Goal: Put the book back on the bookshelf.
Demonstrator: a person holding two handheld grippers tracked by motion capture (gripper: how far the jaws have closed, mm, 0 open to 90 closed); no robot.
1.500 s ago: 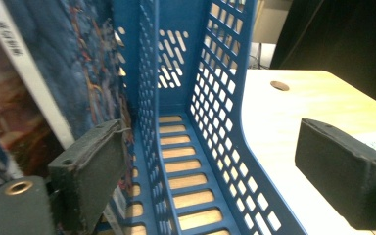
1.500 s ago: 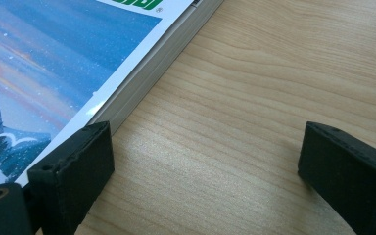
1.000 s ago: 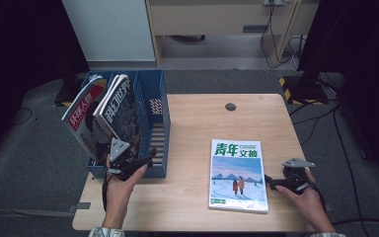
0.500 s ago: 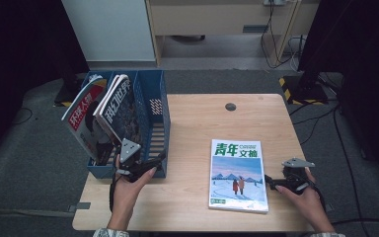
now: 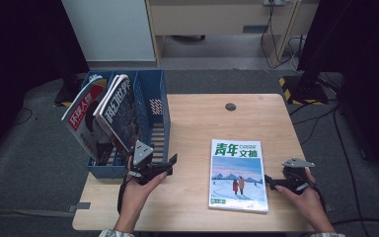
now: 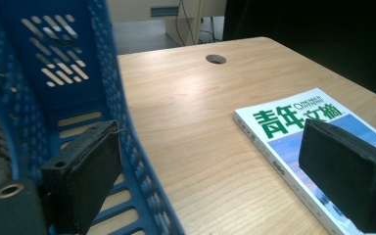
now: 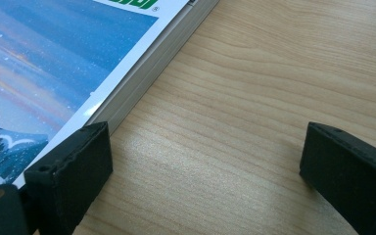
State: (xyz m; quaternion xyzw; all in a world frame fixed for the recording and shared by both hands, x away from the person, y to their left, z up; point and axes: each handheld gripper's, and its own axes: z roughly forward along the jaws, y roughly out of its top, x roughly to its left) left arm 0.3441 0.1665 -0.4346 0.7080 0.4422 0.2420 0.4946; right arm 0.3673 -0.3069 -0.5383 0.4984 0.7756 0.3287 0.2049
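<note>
Magazine, flat, 5 o'clock | right gripper released at spine: nip low, lift edge | left gripper released by rack

Left claw gapes wide, held low in the left hand. Right claw also gapes, gripped by the right hand.

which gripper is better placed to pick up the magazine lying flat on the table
Right, probably. The right gripper sits open at the magazine's right edge, one jaw beside its spine. The left gripper is open too, but over by the blue rack.
</note>
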